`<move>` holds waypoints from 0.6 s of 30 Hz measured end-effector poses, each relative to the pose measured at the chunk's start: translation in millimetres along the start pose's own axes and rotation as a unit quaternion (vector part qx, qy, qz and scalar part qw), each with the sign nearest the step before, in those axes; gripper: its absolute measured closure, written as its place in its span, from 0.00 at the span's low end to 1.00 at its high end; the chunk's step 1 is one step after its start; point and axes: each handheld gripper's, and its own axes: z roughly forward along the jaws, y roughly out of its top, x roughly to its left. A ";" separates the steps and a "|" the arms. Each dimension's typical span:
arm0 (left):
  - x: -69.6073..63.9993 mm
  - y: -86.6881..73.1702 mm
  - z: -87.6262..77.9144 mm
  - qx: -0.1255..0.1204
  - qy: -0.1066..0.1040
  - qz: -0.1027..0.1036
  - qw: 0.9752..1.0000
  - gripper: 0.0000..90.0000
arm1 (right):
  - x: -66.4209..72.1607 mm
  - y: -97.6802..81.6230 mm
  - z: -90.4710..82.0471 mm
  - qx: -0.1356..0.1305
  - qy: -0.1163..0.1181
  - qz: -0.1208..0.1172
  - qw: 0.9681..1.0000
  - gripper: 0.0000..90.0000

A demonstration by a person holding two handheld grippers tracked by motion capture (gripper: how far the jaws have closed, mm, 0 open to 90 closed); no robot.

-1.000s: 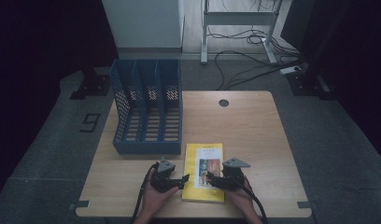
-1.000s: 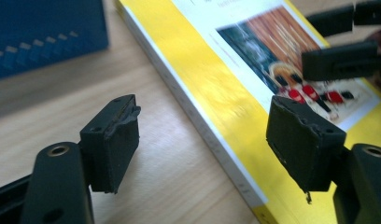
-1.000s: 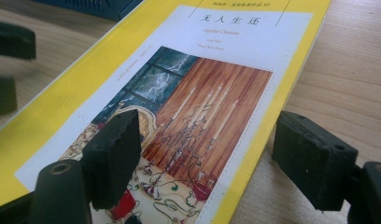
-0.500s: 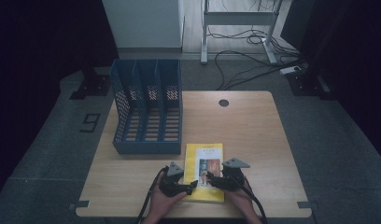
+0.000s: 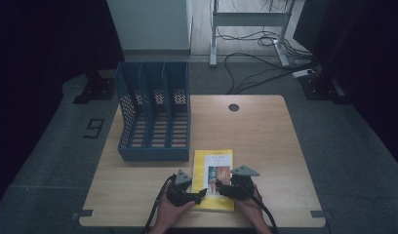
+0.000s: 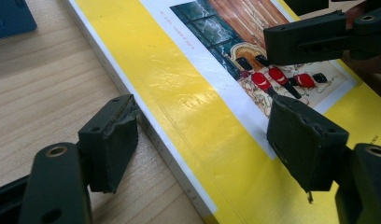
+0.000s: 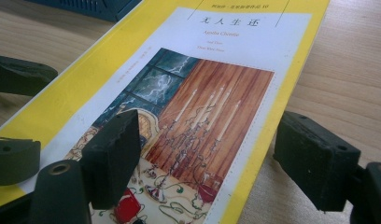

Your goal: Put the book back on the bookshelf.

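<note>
A yellow book [image 5: 214, 168] with a picture on its cover lies flat near the table's front edge. My left gripper [image 5: 199, 195] sits at the book's left edge, open. In the left gripper view [image 6: 205, 130] one jaw hangs over bare wood beside the book's edge [image 6: 179, 70] and the other over the cover. My right gripper [image 5: 221, 187] is open over the book's near right part. In the right gripper view [image 7: 212, 149] one jaw is above the cover picture [image 7: 212, 98] and the other beyond the right edge. Neither gripper presses on the book.
A blue three-slot file holder [image 5: 155, 117] stands on the wooden table [image 5: 265, 141] behind and left of the book, slots open upward. A round cable hole [image 5: 233, 107] sits at the back. Bare wood stretches to the right of the book.
My left gripper has edged right, up to the book's left edge. The right gripper and the book have stayed where they were.
</note>
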 end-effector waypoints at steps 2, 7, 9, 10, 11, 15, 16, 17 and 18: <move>0.0 0.0 -0.1 0.000 0.000 0.000 1.000 0.28 | 0.7 0.1 -0.4 -0.001 -0.001 -0.002 1.000 0.25; 0.0 0.1 -0.1 0.000 0.000 0.001 1.000 0.28 | 2.6 1.1 -2.8 -0.003 -0.003 -0.011 1.000 0.26; -0.1 0.0 -0.1 0.000 0.000 0.000 1.000 0.28 | 3.3 2.2 -4.7 -0.007 -0.001 -0.012 1.000 0.27; -0.1 0.0 -0.1 0.000 0.000 0.000 1.000 0.28 | 3.4 2.7 -5.7 -0.009 0.001 -0.011 1.000 0.27; 0.0 0.0 -0.1 0.001 0.000 0.000 1.000 0.28 | 3.4 3.7 -7.8 -0.013 0.005 -0.010 1.000 0.28; 0.1 0.0 0.0 0.000 0.000 0.000 1.000 0.28 | 5.8 4.7 -11.0 -0.021 0.003 -0.018 1.000 0.30; 0.2 0.0 0.0 0.000 0.000 0.000 1.000 0.28 | 7.0 5.2 -12.1 -0.024 0.004 -0.022 0.999 0.31; 0.4 0.0 0.0 0.001 -0.001 0.000 1.000 0.27 | 9.7 7.0 -15.3 -0.031 0.007 -0.026 0.999 0.32; 0.4 0.0 0.0 0.001 -0.001 0.000 1.000 0.27 | 9.7 7.0 -15.3 -0.031 0.007 -0.026 0.999 0.32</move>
